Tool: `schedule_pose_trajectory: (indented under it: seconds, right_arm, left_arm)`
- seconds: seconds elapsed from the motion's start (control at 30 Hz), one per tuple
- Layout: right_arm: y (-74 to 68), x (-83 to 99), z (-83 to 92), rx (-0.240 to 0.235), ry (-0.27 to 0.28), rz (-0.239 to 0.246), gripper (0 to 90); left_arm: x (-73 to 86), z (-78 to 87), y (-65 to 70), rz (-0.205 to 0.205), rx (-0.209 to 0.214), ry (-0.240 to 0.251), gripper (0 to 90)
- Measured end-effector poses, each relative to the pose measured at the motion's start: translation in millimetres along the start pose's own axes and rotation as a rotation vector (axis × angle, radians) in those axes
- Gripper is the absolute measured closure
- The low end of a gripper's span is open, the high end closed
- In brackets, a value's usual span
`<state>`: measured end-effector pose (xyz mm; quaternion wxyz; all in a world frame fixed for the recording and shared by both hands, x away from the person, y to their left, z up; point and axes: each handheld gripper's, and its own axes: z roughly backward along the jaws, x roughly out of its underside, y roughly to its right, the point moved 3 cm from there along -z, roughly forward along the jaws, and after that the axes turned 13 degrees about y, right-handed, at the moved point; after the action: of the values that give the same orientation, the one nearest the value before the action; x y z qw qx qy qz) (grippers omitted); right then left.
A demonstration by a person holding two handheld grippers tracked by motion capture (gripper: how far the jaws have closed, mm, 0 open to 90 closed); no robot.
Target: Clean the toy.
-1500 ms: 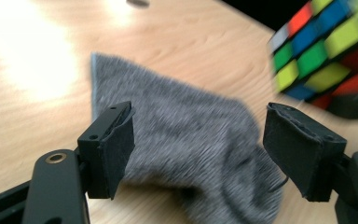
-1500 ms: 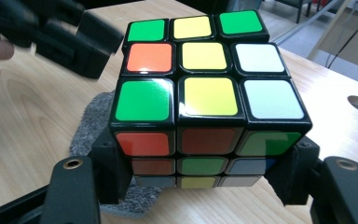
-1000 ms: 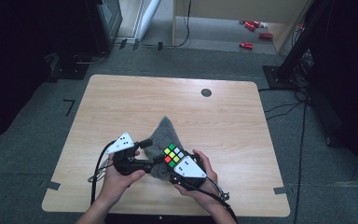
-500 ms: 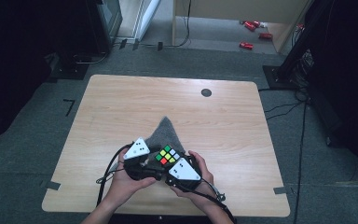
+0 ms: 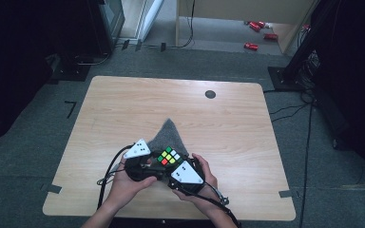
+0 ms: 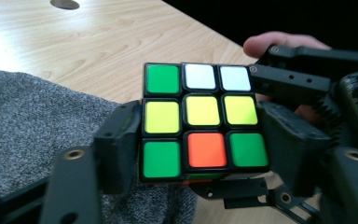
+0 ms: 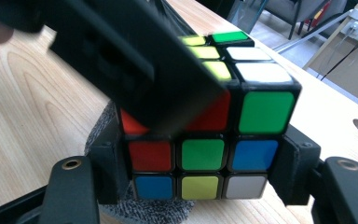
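Note:
A scrambled Rubik's cube (image 5: 168, 156) is held just above a grey cloth (image 5: 167, 133) near the table's front edge. My left gripper (image 5: 148, 165) comes in from the left and is shut on the cube. In the left gripper view its jaws press both sides of the cube (image 6: 200, 123), whose facing side is green, white, yellow and orange. My right gripper (image 5: 179, 170) is shut on the cube's lower rows (image 7: 200, 158). A black jaw of the left gripper crosses the cube's upper left in that view. The cloth (image 6: 37, 126) lies under and behind the cube.
A wooden table (image 5: 123, 109) stretches away beyond the cloth, with a dark round hole (image 5: 210, 94) at the far right. Cables trail from both grippers over the front edge. Red objects (image 5: 252, 46) lie on the floor behind the table.
My left gripper has moved right, from beside the cube to closing on it. Both hands and the cube have drawn slightly toward the front edge.

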<state>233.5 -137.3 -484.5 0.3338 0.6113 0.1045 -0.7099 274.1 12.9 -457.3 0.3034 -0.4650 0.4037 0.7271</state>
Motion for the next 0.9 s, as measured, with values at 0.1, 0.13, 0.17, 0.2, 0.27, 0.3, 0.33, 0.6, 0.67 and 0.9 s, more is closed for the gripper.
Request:
schedule_pose_trajectory:
  seconds: [0.1, 0.13, 0.17, 0.2, 0.27, 0.3, 0.33, 0.6, 0.67, 0.9]
  right_arm:
    - [-0.6, -1.3, 0.5, -0.003, 0.01, 0.003, 33.9]
    - [-0.6, -1.3, 0.5, -0.003, 0.01, 0.003, 33.9]
    - [-1.0, -1.3, 0.3, -0.002, 0.01, 0.006, 33.9]
    - [-1.8, -1.0, 0.3, -0.002, 0.015, 0.015, 33.9]
    - [-2.1, -1.2, 0.6, 0.0, 0.018, 0.017, 33.9]
    - [-2.4, -2.4, 1.8, -0.002, 0.033, 0.024, 33.8]
    - [-2.6, -2.7, 2.1, -0.002, 0.04, 0.029, 33.7]
    - [-2.1, -2.7, 3.9, -0.012, 0.064, 0.05, 34.1]
    - [-1.6, -2.9, 4.2, -0.012, 0.061, 0.049, 34.3]
    - [-4.2, -0.1, 0.8, -0.004, 0.026, 0.057, 34.4]
  left_arm:
    - [0.1, 1.2, -3.2, 0.033, 0.014, 0.0, 34.1]
    - [0.1, 1.2, -3.2, 0.033, 0.014, 0.0, 34.1]
    - [0.1, 1.5, -4.2, 0.041, 0.018, -0.002, 34.1]
    - [-0.1, 2.2, -5.6, 0.062, 0.03, 0.0, 34.2]
    - [-0.6, 3.3, -7.5, 0.084, 0.043, 0.004, 34.2]
    - [-0.9, 4.2, -9.1, 0.106, 0.054, 0.009, 34.2]
    - [-1.2, 5.5, -12.0, 0.136, 0.074, 0.015, 34.2]
    - [-0.5, 6.5, -16.8, 0.183, 0.104, 0.026, 34.2]
    - [-1.0, 6.0, -14.2, 0.167, 0.085, 0.021, 34.2]
    - [1.8, -1.1, -6.3, 0.086, -0.01, -0.042, 30.1]
